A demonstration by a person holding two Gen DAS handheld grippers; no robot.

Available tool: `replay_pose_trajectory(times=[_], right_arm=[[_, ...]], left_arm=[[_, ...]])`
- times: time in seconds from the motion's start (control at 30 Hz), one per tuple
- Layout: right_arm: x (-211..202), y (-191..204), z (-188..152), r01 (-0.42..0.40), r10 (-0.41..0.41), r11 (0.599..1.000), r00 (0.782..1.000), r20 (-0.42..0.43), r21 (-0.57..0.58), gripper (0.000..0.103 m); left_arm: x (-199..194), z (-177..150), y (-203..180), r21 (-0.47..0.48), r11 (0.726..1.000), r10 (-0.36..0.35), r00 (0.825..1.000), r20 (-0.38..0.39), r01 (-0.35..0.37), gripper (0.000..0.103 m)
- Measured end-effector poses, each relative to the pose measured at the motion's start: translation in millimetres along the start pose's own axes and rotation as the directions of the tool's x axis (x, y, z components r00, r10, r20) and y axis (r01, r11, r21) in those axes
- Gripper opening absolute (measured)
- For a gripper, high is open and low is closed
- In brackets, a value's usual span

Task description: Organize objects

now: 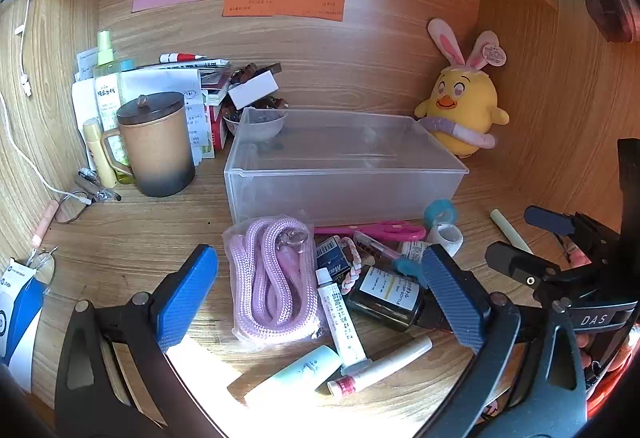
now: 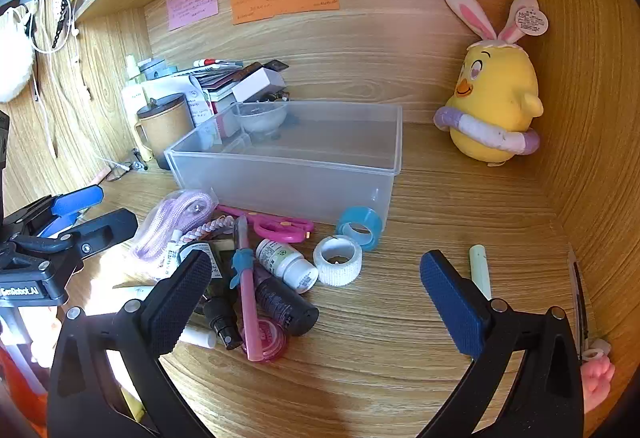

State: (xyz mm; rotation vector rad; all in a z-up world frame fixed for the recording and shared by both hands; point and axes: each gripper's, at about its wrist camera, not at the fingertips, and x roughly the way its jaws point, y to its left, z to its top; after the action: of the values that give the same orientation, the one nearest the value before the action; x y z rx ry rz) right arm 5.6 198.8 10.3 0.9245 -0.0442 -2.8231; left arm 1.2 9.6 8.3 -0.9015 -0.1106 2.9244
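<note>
An empty clear plastic bin (image 1: 344, 166) (image 2: 288, 162) stands on the wooden desk. In front of it lies a pile: a bagged pink rope (image 1: 272, 278) (image 2: 172, 226), pink scissors (image 1: 372, 231) (image 2: 272, 226), a dark ink bottle (image 1: 386, 296), ointment tubes (image 1: 340, 322), a pink pen (image 2: 249, 302), a white pill bottle (image 2: 286, 264), blue tape (image 2: 359, 227) and white tape (image 2: 338, 260). My left gripper (image 1: 320, 298) is open above the rope and tubes. My right gripper (image 2: 316, 298) is open above the pen and bottles, empty.
A brown lidded mug (image 1: 156, 146), a spray bottle and stacked papers and boxes (image 1: 192, 86) stand at the back left. A yellow plush chick (image 2: 494, 106) sits at the back right. A pale green stick (image 2: 480, 270) lies at the right. Wooden walls enclose the desk.
</note>
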Motion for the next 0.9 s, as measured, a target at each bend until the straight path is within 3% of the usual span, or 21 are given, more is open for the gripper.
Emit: replay_pose_trajectory(times=[0.9], right_arm=[[-4.3,6.7,1.5,-0.009,0.009,1.000,1.000,0.012,-0.019,0.103]], left_arm=[[0.8,-0.9,-2.3,0.017,1.000,0.018,1.000,-0.007,-0.018,0.103]])
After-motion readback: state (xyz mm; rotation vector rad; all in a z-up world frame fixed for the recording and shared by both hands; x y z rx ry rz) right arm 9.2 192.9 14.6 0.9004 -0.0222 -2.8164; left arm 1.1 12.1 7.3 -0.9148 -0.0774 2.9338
